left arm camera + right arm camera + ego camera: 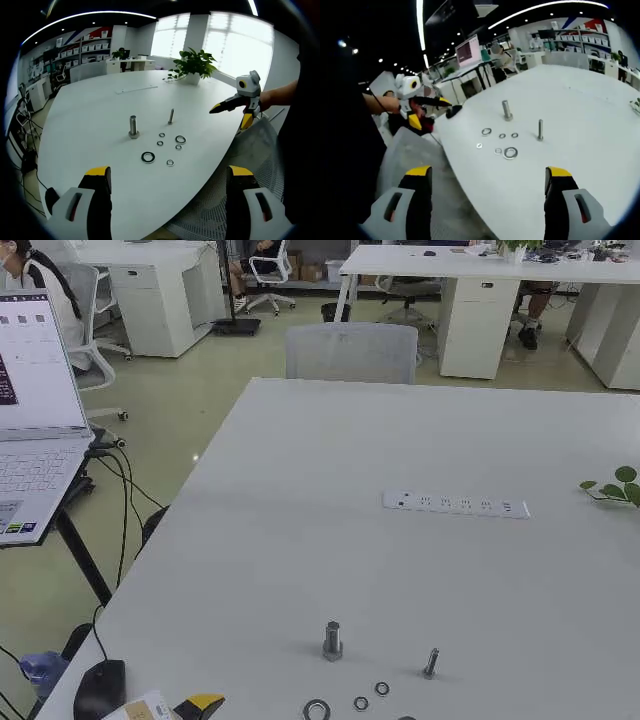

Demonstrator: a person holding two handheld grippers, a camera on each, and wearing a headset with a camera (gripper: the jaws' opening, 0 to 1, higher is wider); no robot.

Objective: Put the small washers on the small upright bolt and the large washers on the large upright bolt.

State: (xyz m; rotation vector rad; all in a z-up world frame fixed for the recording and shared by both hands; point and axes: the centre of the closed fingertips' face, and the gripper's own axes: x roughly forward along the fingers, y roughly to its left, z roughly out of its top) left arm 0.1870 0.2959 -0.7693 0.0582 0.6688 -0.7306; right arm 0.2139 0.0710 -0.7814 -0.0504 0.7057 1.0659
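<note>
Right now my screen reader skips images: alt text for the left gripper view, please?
A large bolt and a small bolt stand upright on a white table beside six loose washers. The open left gripper faces them.

I count one large bolt (133,126) standing on the left of the white table (300,490) and one small bolt (171,116) to its right, two in all. Near them lie six washers: two large washers (147,157) and four small washers (160,143). Farther back I see one power strip (455,504).
</note>
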